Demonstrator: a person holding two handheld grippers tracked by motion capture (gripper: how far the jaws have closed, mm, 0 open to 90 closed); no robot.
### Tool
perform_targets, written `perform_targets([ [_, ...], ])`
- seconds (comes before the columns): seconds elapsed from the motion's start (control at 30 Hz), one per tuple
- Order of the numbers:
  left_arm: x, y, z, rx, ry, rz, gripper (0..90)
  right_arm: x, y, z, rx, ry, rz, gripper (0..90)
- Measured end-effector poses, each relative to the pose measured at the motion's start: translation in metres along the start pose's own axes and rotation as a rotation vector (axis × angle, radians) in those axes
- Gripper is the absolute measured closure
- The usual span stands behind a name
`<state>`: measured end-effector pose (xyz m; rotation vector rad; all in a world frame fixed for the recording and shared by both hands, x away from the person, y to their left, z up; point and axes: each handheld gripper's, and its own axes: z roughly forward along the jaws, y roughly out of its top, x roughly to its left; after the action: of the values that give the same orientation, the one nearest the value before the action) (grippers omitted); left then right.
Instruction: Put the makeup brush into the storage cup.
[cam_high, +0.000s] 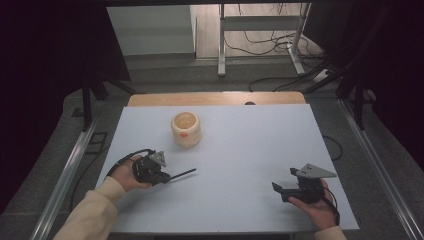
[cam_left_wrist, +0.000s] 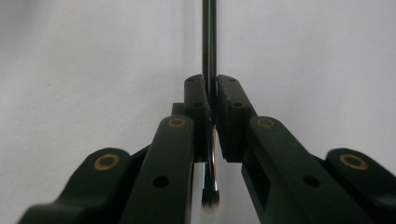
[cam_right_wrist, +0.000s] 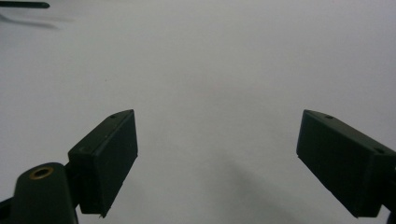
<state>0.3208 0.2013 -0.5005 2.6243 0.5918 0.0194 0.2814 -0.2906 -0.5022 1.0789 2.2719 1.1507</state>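
A: What have the left tongs (cam_left_wrist: 211, 100) got?

B: A brush (cam_left_wrist: 209, 56). The jaws are closed tight on its thin black handle, with the pale bristle tip pointing back toward the hand and the long handle sticking out ahead.

A: Where is that on the tabletop (cam_high: 240, 150)?

B: Toward the left edge, nearer the front than the back. From the high view the left tongs (cam_high: 165, 176) sit low over the surface and the brush (cam_high: 183, 174) points toward the middle.

A: And the right tongs (cam_right_wrist: 217, 158)?

B: Jaws spread wide, nothing between them. They sit near the front right corner (cam_high: 283, 190), well apart from the brush.

A: Anything else?

B: A cup (cam_high: 186, 129) stands upright near the back edge, left of centre.
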Motion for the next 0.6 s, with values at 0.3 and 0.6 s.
perform_targets([
  [0.3, -0.006, 0.005, -0.012, -0.038, 0.051, -0.019, 83.8, 0.0, 0.0, 0.0, -0.003, 0.0, 0.0, 12.7],
  [0.6, -0.011, 0.015, -0.023, -0.046, 0.105, -0.1, 83.8, 0.0, 0.0, 0.0, -0.004, -0.002, 0.002, 12.7],
])
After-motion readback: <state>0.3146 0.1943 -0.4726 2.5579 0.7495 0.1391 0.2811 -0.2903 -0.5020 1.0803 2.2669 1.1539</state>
